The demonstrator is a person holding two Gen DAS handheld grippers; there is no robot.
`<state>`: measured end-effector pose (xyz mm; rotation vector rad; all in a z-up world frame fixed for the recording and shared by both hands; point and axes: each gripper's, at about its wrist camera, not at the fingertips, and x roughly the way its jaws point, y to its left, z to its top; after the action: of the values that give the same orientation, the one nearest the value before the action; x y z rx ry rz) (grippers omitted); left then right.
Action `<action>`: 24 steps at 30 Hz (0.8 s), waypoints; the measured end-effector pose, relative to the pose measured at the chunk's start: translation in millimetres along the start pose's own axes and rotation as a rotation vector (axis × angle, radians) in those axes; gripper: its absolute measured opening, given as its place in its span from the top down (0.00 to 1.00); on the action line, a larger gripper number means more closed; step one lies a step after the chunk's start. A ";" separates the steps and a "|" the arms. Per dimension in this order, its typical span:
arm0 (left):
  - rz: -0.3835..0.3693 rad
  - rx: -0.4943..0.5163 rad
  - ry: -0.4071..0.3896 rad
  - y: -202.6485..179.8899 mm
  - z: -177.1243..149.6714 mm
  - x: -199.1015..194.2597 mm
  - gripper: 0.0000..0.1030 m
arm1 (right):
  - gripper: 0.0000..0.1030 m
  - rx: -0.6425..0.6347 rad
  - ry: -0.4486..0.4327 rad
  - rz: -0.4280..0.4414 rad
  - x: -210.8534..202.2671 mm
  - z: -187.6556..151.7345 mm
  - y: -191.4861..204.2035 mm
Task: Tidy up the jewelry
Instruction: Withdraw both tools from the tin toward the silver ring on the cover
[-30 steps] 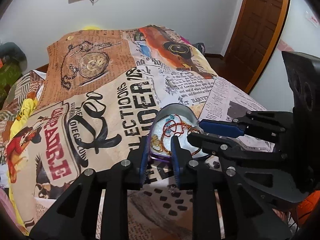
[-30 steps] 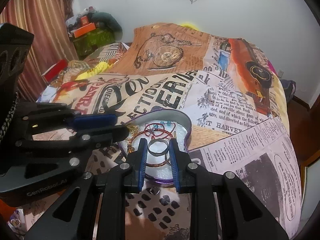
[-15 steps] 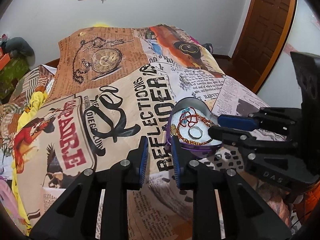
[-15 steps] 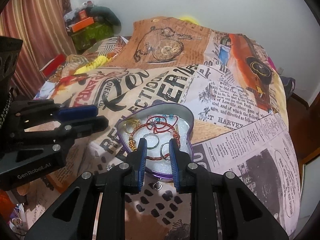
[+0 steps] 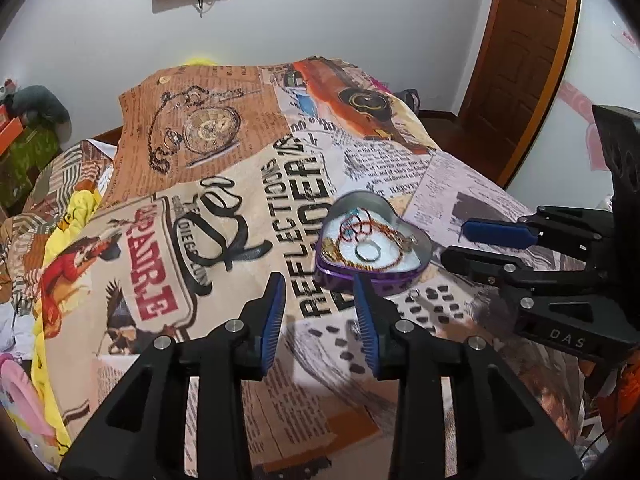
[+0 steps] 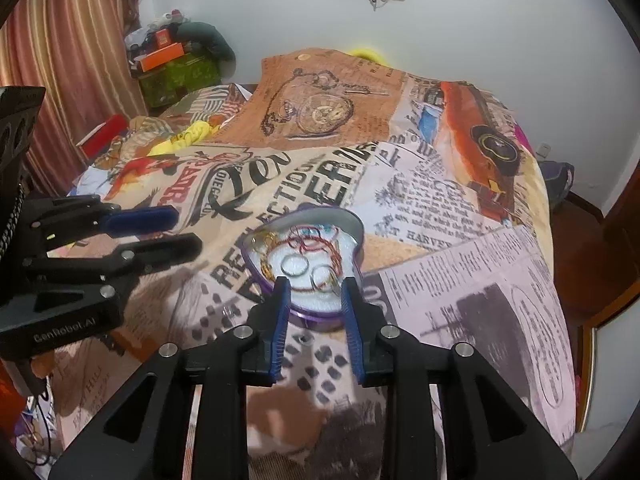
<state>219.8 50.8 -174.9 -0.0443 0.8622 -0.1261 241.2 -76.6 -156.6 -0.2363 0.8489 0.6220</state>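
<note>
Nearest in the left wrist view, the left gripper [image 5: 320, 312] is held with its jaws apart and nothing between them, above the printed bedspread [image 5: 168, 264]. In the right wrist view the right gripper [image 6: 314, 312] is likewise seen with jaws apart and empty, its blue ribbed pads [image 6: 280, 320] framing the near edge of the heart-shaped tin [image 6: 356, 232]. Just in front of the tin, a small loose ring [image 5: 414, 294] is seen lying on the cloth, outside the container; a second small item [image 5: 354, 326] beside it is too blurred to be named.

The step in hand is judged to be the gathering of remaining loose pieces into the tin. For the next move, a fine pinch on a thin, small hoop lying flat on soft fabric would be called for, and cloth may be caught with it.

The tin is a shallow purple-walled metal box with a shiny inner rim and a white padded lining. Inside it are laid a silver ring [image 5: 368, 250], a second ring [image 6: 322, 276], a gold piece [image 6: 264, 246] and thin red and bead strands [image 6: 312, 242], loosely tangled. Farther off, the bedspread is matte, rumpled and newspaper-patterned
</note>
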 end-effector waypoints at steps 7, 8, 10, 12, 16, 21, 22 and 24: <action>-0.026 0.010 0.076 -8.6 -21.7 16.0 0.66 | 0.66 0.043 0.032 0.002 -1.4 -21.0 -6.5; -0.029 0.013 0.082 -10.3 -24.8 17.9 0.66 | 0.66 0.044 0.042 0.002 0.3 -24.1 -6.8; -0.039 0.019 0.095 -13.0 -29.3 22.2 0.66 | 0.66 0.046 0.063 0.002 4.8 -30.6 -6.5; -0.042 0.024 0.104 -14.5 -32.2 26.7 0.66 | 0.66 0.050 0.084 0.008 10.0 -36.1 -6.2; -0.049 0.022 0.114 -12.6 -33.7 35.9 0.66 | 0.66 0.051 0.110 0.019 19.4 -40.8 -4.9; -0.074 0.013 0.107 -9.2 -33.1 40.9 0.66 | 0.66 0.057 0.113 0.041 29.4 -37.1 -5.4; -0.078 0.011 0.103 -8.6 -33.2 41.9 0.68 | 0.66 0.056 0.113 0.045 30.7 -36.0 -5.6; -0.083 0.015 0.103 -8.7 -33.3 44.3 0.74 | 0.66 0.049 0.118 0.055 34.7 -33.8 -5.0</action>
<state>222.3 36.9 -229.2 -0.0603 0.9623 -0.2141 240.3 -80.7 -205.1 -0.2068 0.9863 0.6424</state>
